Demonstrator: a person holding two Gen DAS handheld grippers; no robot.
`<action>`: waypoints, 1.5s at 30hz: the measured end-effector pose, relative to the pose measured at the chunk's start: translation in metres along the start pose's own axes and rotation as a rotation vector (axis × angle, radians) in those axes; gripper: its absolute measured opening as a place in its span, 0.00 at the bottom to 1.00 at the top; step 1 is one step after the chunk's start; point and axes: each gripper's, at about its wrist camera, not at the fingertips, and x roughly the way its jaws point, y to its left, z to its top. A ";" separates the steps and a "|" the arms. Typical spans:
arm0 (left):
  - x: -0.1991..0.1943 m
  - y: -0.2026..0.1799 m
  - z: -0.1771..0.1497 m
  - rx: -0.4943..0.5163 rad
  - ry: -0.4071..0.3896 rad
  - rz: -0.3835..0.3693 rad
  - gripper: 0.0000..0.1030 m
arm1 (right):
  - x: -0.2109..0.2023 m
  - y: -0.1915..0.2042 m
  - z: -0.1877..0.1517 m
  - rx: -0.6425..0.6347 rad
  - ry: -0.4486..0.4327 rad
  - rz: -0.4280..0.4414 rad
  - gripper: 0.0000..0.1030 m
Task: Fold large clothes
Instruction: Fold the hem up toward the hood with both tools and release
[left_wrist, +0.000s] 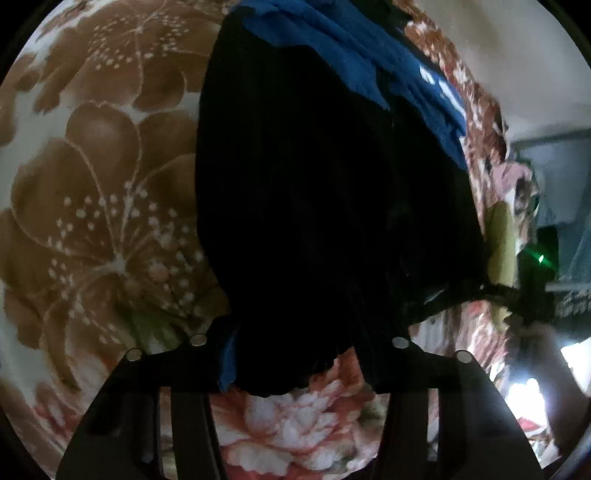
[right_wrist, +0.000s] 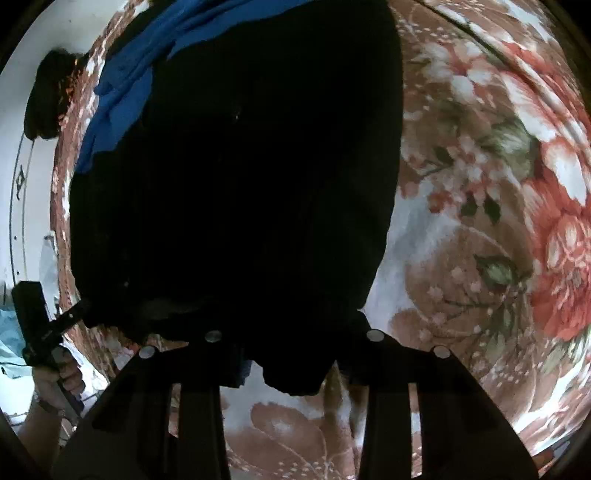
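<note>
A large black garment with a blue part at its far end lies over a floral bedspread. My left gripper is shut on the garment's near edge, with cloth bunched between the fingers. In the right wrist view the same black garment fills the centre, with blue cloth at the top left. My right gripper is shut on a bunched fold of it. The left gripper and the hand holding it show at the far left of that view.
The floral bedspread spreads out on both sides of the garment. A white wall lies beyond the bed's far edge. A dark item lies at the bed's far left corner. The right gripper body with a green light shows at right.
</note>
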 end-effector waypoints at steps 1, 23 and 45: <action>0.003 0.004 0.002 0.002 0.007 0.026 0.70 | 0.003 -0.001 0.005 0.000 0.006 -0.022 0.48; -0.075 -0.082 0.094 0.188 -0.252 -0.159 0.18 | -0.099 0.062 0.046 -0.184 -0.276 0.072 0.21; -0.083 -0.114 0.421 0.307 -0.504 0.010 0.14 | -0.148 0.097 0.366 -0.220 -0.516 0.007 0.21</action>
